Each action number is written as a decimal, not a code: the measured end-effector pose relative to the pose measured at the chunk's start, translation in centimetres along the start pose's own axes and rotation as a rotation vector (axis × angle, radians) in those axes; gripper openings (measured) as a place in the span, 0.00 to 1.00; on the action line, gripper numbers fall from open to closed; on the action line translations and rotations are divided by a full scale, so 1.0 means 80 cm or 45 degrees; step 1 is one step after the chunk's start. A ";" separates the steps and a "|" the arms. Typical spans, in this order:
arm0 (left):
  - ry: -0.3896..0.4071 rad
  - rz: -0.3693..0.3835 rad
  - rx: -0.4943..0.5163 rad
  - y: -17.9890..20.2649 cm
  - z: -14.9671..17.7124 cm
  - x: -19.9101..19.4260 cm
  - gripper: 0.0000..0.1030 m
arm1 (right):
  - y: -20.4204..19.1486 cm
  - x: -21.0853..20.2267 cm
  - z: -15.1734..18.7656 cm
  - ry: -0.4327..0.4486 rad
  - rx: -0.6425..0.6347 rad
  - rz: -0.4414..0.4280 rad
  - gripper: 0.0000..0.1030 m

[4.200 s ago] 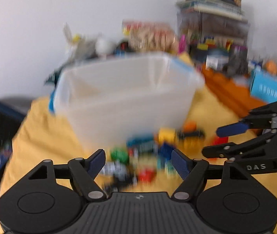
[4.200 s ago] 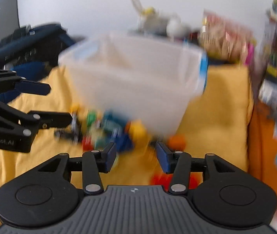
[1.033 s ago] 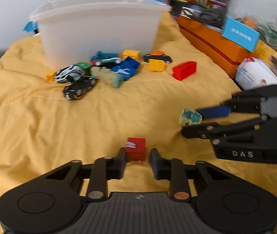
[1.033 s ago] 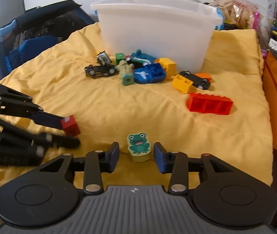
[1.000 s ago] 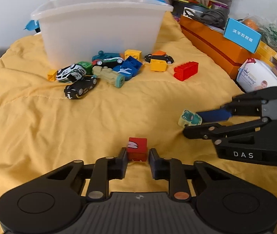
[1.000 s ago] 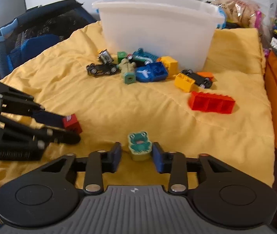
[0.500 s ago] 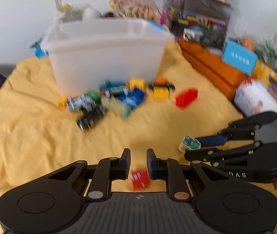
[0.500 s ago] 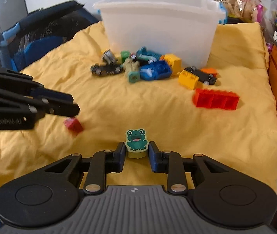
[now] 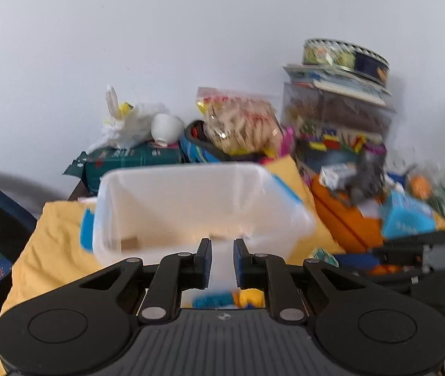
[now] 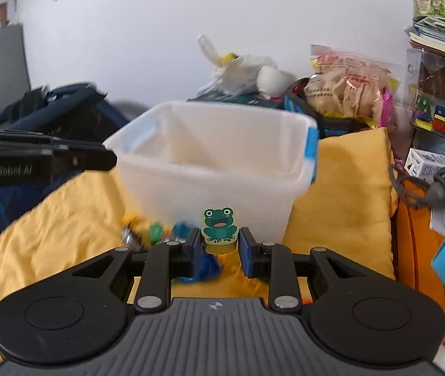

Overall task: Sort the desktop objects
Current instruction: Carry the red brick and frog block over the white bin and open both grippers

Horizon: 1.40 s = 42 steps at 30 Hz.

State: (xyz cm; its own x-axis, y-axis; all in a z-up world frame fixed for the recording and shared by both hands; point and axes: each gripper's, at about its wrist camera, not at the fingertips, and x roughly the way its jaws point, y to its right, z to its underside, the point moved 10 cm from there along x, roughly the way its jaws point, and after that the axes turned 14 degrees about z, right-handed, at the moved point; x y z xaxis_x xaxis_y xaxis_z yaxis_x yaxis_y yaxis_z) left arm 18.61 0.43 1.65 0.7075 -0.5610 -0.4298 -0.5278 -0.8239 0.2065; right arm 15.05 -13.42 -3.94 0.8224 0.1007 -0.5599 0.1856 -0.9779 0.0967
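Left wrist view: the left gripper (image 9: 222, 261) has its fingers (image 9: 204, 263) drawn together with only a narrow slot left, and nothing shows in that slot. It carries no toy. Ahead of the fingertips and a little below stands the white bin (image 9: 288, 235), mouth open towards the camera, with what look like a couple of small pale pieces on its floor. Under the fingers, blurred blue and yellow blocks (image 9: 225, 299) lie on the yellow blanket (image 9: 53, 235). To the right of the fingers the right gripper (image 9: 388, 258) reaches in, side-on.

Right wrist view: the right gripper's fingers (image 10: 194, 252) are clamped on the frog block (image 10: 219, 230), which sits upright between the pads with its printed face towards the camera. The bin's near wall stands just beyond the fingertips, its rim higher than the block. The loose toy pile (image 10: 156, 232) lies left of and below the fingers, against the bin's base. The left gripper shows as a dark bar at the far left.

The step in hand looks like carrying the frog block to the bin. To do it well, lift until the block clears the near rim, carry it past the wall over the open interior, and only then part the fingers, so it drops inside rather than bouncing off the edge.
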 end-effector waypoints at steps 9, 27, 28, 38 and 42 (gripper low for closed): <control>-0.394 0.112 -0.027 0.042 0.147 -0.004 0.42 | -0.004 0.000 0.033 -0.073 0.000 -0.031 0.28; -0.182 -0.067 0.051 0.004 0.060 0.003 0.22 | -0.037 -0.001 0.015 -0.013 -0.106 -0.064 0.28; -0.147 -0.086 0.058 -0.004 0.036 0.008 0.21 | -0.036 0.001 -0.005 0.039 -0.134 -0.044 0.28; -0.129 -0.146 0.065 -0.055 -0.039 0.078 0.36 | -0.017 0.063 -0.072 0.082 -0.126 0.086 0.42; -0.056 -0.086 0.044 -0.036 -0.014 0.034 0.45 | 0.003 0.025 -0.043 0.130 -0.028 0.038 0.43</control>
State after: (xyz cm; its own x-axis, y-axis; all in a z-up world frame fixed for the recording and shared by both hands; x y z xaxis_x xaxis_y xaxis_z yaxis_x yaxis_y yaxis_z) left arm 22.59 1.19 0.90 0.7211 -0.4996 -0.4800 -0.4961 -0.8559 0.1457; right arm 18.58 -12.78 -2.16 0.8782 0.0909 -0.4695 0.1710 -0.9766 0.1308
